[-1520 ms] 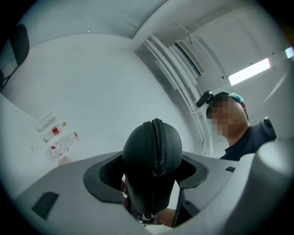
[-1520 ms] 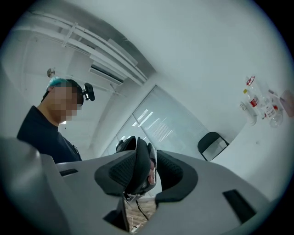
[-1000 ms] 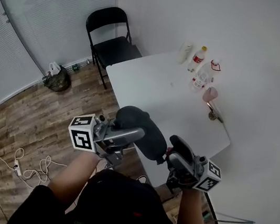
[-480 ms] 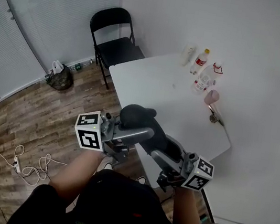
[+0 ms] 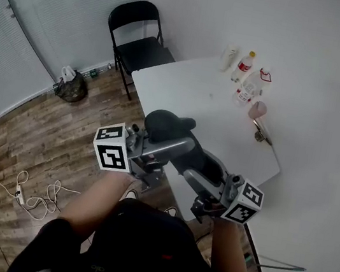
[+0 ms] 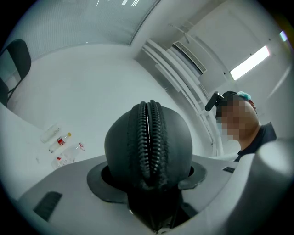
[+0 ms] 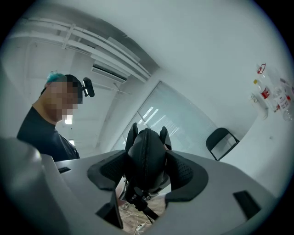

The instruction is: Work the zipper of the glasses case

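Near the white tabletop (image 5: 183, 95), the right gripper (image 7: 147, 167) has moved in to clamp the glasses case (image 5: 170, 126), with the left gripper (image 6: 147, 181) closing on it too, likely readying the zipper (image 6: 147, 137).

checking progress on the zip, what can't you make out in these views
- Zipper slider: in the left gripper view the glasses case sinks into shadow between the closing left tongs, so only teeth show.
- Dark piece hanging under the case in the right gripper view, below the right tongs: pull tab or not, blurred.
- Head view: both tongs cover the case's seam.
- Bottles on the table: labels too small.
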Demonstrator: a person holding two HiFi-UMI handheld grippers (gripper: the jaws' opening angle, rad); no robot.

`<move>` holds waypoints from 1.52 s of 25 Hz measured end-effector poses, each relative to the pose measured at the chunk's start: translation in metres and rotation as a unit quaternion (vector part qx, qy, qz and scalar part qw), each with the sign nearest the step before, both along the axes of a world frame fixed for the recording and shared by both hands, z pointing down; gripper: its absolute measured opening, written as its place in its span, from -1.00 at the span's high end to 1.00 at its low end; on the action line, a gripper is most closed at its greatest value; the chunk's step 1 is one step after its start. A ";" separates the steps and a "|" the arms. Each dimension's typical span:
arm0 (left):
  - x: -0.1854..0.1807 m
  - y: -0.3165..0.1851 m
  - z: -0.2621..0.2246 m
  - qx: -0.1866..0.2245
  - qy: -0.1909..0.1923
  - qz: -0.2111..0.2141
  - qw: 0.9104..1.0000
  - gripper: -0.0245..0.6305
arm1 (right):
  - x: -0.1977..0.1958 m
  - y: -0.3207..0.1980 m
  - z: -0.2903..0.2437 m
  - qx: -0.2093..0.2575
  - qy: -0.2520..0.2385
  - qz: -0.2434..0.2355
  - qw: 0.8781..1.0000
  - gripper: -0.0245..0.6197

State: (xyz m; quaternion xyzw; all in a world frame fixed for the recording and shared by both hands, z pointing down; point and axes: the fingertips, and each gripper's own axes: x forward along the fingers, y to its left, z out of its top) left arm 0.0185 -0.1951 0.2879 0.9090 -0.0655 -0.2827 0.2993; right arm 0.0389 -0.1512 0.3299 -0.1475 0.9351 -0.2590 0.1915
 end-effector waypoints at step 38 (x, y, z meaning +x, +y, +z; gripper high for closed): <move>-0.015 -0.051 -0.014 -0.018 -0.016 -0.134 0.991 0.11 | 0.024 -0.025 0.037 0.172 0.307 0.256 0.900 0.87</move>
